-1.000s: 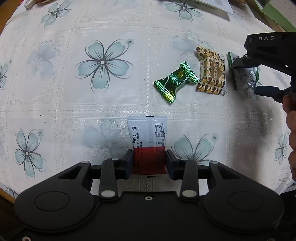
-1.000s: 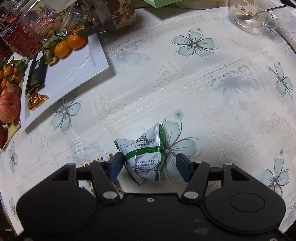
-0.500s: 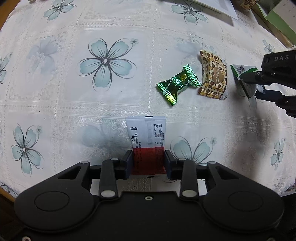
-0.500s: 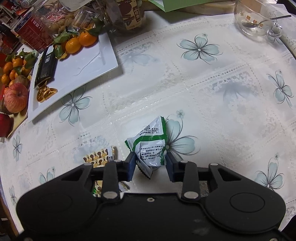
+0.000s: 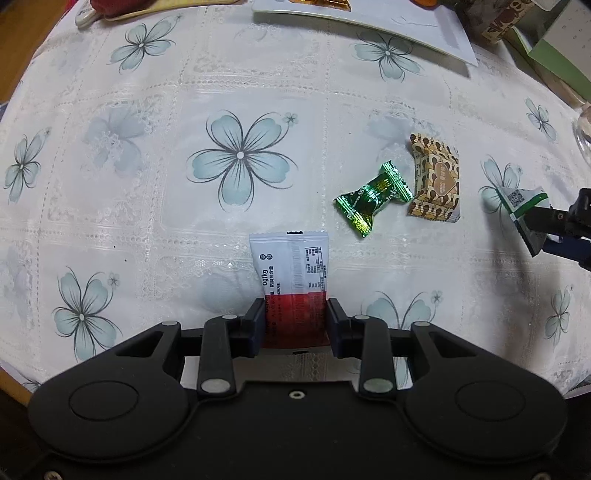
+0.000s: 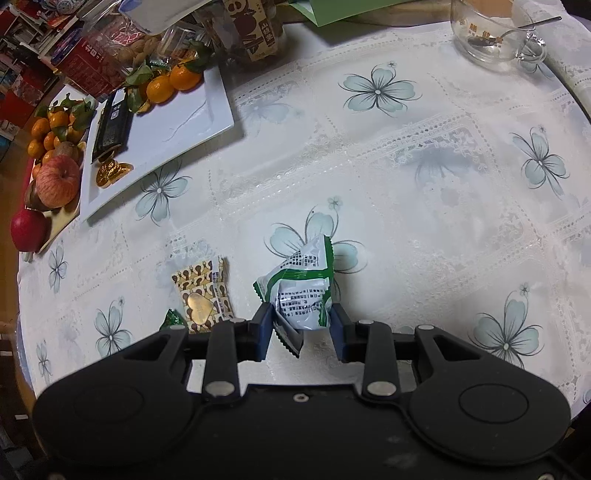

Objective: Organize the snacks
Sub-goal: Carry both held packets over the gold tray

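Observation:
My left gripper [image 5: 295,325] is shut on a red and white sachet [image 5: 291,273] and holds it over the flowered tablecloth. My right gripper [image 6: 301,328] is shut on a green and white snack packet [image 6: 303,291], lifted off the cloth; it also shows at the right edge of the left wrist view [image 5: 522,212]. A green foil candy [image 5: 373,197] and a brown and gold patterned packet [image 5: 436,181] lie side by side on the cloth between the two grippers. In the right wrist view the brown packet [image 6: 203,291] lies just left of my fingers.
A white rectangular plate [image 6: 173,122] at the far left holds a dark packet [image 6: 110,125], gold candies and mandarins [image 6: 170,83]. Apples [image 6: 55,181] lie beside it. Snack boxes and jars stand behind. A glass bowl with a spoon [image 6: 487,33] stands at the far right.
My right gripper closed on the green and white packet and lifted it back from the other snacks. My left gripper rose and pulled back with the sachet still in it.

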The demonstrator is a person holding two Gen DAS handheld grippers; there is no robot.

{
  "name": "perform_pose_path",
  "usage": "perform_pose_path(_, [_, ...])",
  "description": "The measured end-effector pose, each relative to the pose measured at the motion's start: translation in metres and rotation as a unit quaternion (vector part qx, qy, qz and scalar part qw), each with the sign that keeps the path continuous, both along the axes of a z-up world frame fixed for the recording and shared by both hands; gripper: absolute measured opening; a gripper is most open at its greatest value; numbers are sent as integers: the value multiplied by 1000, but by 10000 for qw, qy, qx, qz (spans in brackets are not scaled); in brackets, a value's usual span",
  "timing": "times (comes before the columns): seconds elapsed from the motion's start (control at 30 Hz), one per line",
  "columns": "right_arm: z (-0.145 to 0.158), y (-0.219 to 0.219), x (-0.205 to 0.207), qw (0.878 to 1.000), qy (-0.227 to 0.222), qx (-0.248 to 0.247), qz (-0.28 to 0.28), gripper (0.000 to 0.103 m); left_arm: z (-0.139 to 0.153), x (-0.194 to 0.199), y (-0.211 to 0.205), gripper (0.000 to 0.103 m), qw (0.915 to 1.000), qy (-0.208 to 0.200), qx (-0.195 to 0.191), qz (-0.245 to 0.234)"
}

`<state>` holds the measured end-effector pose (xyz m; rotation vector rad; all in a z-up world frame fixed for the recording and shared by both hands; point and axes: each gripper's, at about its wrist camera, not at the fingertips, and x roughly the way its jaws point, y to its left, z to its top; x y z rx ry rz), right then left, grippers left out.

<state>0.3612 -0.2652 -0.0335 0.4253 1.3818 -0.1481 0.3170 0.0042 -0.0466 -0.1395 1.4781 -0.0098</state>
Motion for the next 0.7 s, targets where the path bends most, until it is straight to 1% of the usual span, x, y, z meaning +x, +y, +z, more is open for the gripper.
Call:
perform_pose_path(0.07, [4, -3, -7, 10000, -38, -36, 48, 35, -2, -3, 0, 42, 10000, 50, 54, -35])
perform_pose_path(0.23, [9, -8, -23, 9996, -65, -216, 186, 35, 0, -22, -16, 42, 9996, 137, 236, -123])
perform_pose_path(0.37, [15, -8, -44, 9992, -122, -293, 252, 35, 12, -41, -19, 42, 9993, -42, 332, -186])
perform_pose_path(0.47, [27, -5, -67, 9989, -265, -271, 279, 35, 29, -67, -15, 42, 9994, -247, 247, -42])
perform_pose_path(0.53, [35, -2, -86, 9985, -390, -256, 292, 35, 36, -84, -15, 42, 9995, -286, 140, -19])
perform_pose_path(0.6, [43, 2, -108, 9983, -448, -131, 344, 35, 42, -101, -17, 42, 9996, -267, 62, -59])
perform_pose_path(0.7, [54, 7, -142, 9976, -517, 115, 436, 35, 51, -125, -21, 42, 9995, -303, 58, -116])
